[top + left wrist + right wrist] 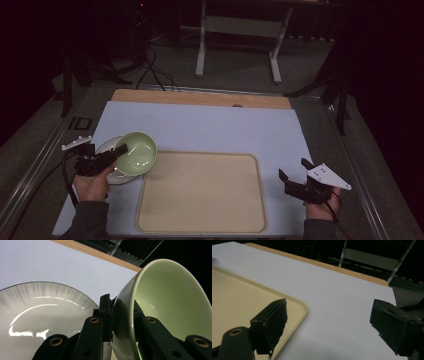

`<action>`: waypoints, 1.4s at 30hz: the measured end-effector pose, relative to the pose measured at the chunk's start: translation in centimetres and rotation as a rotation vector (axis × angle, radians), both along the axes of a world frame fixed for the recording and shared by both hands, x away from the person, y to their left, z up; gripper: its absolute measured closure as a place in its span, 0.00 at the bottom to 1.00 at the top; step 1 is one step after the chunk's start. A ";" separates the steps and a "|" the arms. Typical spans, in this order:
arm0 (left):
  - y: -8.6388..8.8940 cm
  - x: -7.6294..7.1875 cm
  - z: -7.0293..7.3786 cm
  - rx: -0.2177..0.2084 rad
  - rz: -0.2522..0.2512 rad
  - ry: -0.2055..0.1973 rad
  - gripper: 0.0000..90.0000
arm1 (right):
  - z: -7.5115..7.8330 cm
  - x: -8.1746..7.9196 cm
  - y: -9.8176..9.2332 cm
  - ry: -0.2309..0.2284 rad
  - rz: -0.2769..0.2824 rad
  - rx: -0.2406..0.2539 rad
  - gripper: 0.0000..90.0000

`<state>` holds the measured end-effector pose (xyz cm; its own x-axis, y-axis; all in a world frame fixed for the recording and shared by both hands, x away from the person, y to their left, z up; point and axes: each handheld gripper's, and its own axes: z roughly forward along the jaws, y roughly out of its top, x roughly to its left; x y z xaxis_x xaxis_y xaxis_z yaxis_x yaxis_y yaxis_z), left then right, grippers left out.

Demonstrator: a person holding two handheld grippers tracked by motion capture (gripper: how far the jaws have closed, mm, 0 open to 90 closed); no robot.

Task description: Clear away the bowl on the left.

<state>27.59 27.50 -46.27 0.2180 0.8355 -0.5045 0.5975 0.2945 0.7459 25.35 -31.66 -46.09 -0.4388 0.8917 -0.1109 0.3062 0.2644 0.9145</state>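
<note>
Green bowl (136,152) sits near the left edge of the tabletop, tipped up on its side w/ the opening facing up and toward the tray. It's gripped by the left gripper (119,150), jaws clamped on the bowl's wall, one inside, one outside. In the left gripper view the bowl (170,307) fills the right half, rim pinched between the two black jaws, pale green interior glossy.

Under/behind the bowl lies a glossy grey plate (111,172) w/ dark rim, flat on the white mat (210,127), just beside the tray's left edge. In the left gripper view the plate (37,315) is to the left of the jaws, w/ light streaks across it. Can't tell if the bowl's lower edge touches the plate.

Beige tray (200,195), rounded corners, sits at the near-centre of the mat, long side along the near edge. Nothing on it.

Right gripper (295,176) is near the right edge of the mat, just right of the tray, jaws spread wide, grasping nothing. In the right gripper view the right gripper (328,320) has one jaw over the tray (242,302) corner, the other over bare mat (332,290).

Wood strip of the tabletop (200,97) shows along the far edge beyond the mat.
</note>
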 end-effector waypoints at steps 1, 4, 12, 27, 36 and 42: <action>-0.1 0.0 0.0 0.001 -0.002 -0.001 0.89 | 0.0 0.0 0.0 -0.001 0.000 0.000 0.16; -0.4 0.0 0.0 0.001 -0.010 -0.002 0.89 | 0.0 0.0 0.0 -0.001 0.000 0.000 0.16; -1.1 0.1 0.1 0.007 -0.025 -0.003 0.89 | 0.0 0.0 -0.1 -0.005 -0.001 -0.001 0.16; -2.2 0.1 0.1 0.004 -0.049 -0.007 0.89 | 0.0 0.0 -0.1 -0.007 -0.001 0.000 0.16; -2.9 0.2 0.1 0.011 -0.066 -0.007 0.89 | 0.0 0.0 -0.1 -0.006 -0.002 0.001 0.16; -3.6 0.2 0.1 0.017 -0.080 -0.005 0.89 | 0.0 0.0 -0.1 -0.006 -0.003 0.001 0.16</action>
